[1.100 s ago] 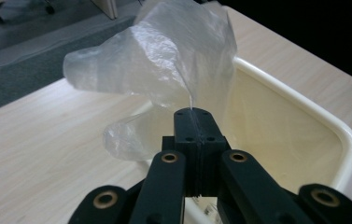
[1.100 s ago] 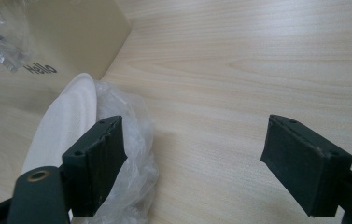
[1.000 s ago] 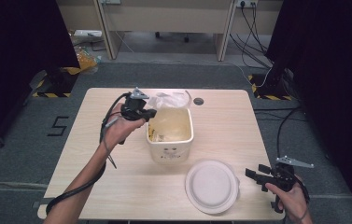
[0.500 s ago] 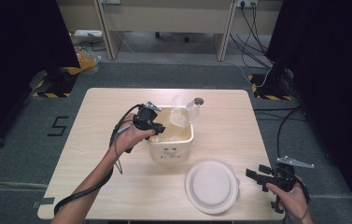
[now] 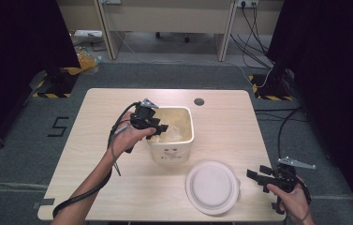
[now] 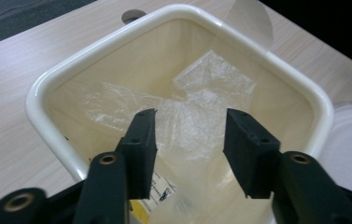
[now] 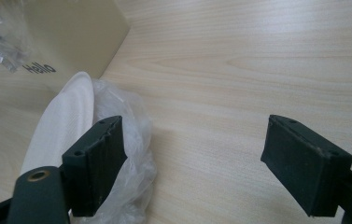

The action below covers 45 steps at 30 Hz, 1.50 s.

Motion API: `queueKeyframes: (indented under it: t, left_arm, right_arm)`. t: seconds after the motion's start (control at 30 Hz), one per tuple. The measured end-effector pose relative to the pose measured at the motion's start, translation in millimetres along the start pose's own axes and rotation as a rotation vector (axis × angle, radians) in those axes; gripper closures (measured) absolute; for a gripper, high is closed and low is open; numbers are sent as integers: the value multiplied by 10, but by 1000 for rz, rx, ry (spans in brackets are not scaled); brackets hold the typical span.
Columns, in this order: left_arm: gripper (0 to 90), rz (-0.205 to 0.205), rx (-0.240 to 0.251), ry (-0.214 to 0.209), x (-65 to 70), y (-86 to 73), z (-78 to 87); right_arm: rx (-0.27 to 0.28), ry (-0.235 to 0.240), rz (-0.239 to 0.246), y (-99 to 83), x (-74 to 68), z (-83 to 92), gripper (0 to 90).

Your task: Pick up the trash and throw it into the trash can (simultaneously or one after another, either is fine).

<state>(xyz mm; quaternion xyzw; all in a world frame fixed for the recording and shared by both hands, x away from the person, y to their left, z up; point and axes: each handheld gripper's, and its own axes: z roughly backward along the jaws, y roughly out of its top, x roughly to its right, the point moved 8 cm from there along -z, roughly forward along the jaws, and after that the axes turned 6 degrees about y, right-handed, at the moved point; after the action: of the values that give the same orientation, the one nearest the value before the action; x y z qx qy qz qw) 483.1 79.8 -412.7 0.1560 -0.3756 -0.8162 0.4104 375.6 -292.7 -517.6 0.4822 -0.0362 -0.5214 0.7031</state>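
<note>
The clear plastic wrap (image 6: 197,107) now lies loose inside the cream bin (image 5: 170,149) mid-frame on the bench (image 5: 94,183). Left tool (image 5: 158,127) over its rim, jaws just opened, nothing pinched. Right tool (image 5: 257,176), lower right, gapes wide beside the white plate (image 5: 211,187).

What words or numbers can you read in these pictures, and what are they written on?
"Hello" – on the side of the cream bin, seen in the right gripper view.
"5" – marked on the grey floor left of the table, in the high view.
Black print on a yellowish label inside the bin: too small to read.
Marks on the bin's front in the high view: too blurred to read.
</note>
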Motion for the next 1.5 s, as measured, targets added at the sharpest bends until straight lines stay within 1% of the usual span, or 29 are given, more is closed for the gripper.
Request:
queueKeyframes:
  t: [0.07,0.17,0.2,0.33,0.4,0.5,0.6,0.67,0.7,0.77,0.8,0.87,0.93,1.03,1.2,1.27,1.33,1.4,1.43,1.5]
  left_arm:
    - [441,15,23,-9,35,-4,57]
    - [393,14,42,-21,103,-28,149]
    - [385,7,43,-26,131,-39,178]
    - [372,-26,37,-43,265,-105,277]
    - [364,-43,45,-48,337,-139,329]
    - [346,-47,65,-69,451,-204,390]
    - [316,-55,78,-84,561,-314,401]
    - [293,-48,94,-92,622,-374,397]
    - [279,-42,98,-87,660,-422,381]
    - [220,-51,91,-77,722,-510,339]
    - [229,-58,95,-78,756,-547,318]
    - [238,-57,102,-87,820,-616,283]
    - [239,-41,119,-96,875,-679,244]
    - [239,-28,124,-98,937,-815,149]
    - [238,-15,101,-83,1026,-1091,-107]
    - [238,-30,82,-71,1072,-1207,-226]
    - [238,-28,83,-64,1108,-1285,-317]
    - [237,-13,90,-76,1151,-1343,-378]
    - [236,-7,88,-74,1169,-1371,-403]
    - [232,-34,68,-72,1206,-1424,-447]
  right_arm:
    - [4,1,6,9,-9,11,208]
    - [6,4,15,22,-37,15,208]
    - [3,8,12,21,-54,13,208]
    - [-3,6,25,19,-80,-1,208]
    - [-3,6,30,22,-96,-3,208]
    - [-3,9,35,32,-126,4,208]
    - [2,13,44,48,-167,12,208]
    - [4,19,52,58,-202,17,208]
    - [5,20,54,61,-215,16,208]
    - [4,24,59,67,-246,15,208]
    - [3,24,64,68,-255,12,208]
    - [-1,29,67,63,-281,8,208]
    - [-4,32,70,57,-306,4,208]
    - [-4,41,85,62,-337,7,206]
    - [-3,53,103,68,-415,6,205]
    - [-9,61,108,63,-458,-10,205]
    - [-15,69,120,58,-497,-32,205]
    - [-23,78,130,46,-537,-58,205]
    - [-29,81,134,38,-554,-66,205]
    - [-31,87,142,35,-588,-81,206]
